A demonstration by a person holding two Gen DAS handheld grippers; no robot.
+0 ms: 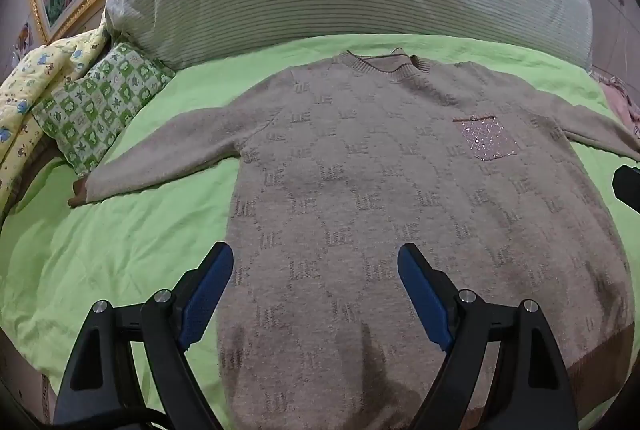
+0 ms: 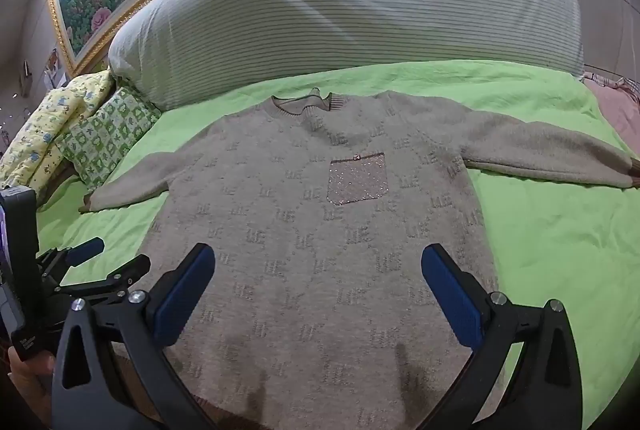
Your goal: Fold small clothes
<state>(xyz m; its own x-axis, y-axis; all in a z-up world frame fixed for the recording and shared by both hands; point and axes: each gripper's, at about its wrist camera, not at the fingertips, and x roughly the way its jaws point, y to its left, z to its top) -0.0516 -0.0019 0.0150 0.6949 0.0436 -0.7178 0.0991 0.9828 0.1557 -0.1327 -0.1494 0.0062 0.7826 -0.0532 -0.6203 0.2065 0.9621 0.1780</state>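
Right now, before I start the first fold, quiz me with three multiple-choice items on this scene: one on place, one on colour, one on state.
1. Where is the sparkly pocket on the sweater?
A. on the chest
B. on a sleeve
C. at the hem

2. What colour is the bedsheet?
A. white
B. light green
C. navy

3. How does the sweater lie?
A. folded in half
B. bunched in a heap
C. spread flat, sleeves out

Answers: 1 A, it sits below the collar on the front. 2 B, green shows all around the sweater. 3 C, both sleeves extend sideways, while the left gripper and right gripper are open.
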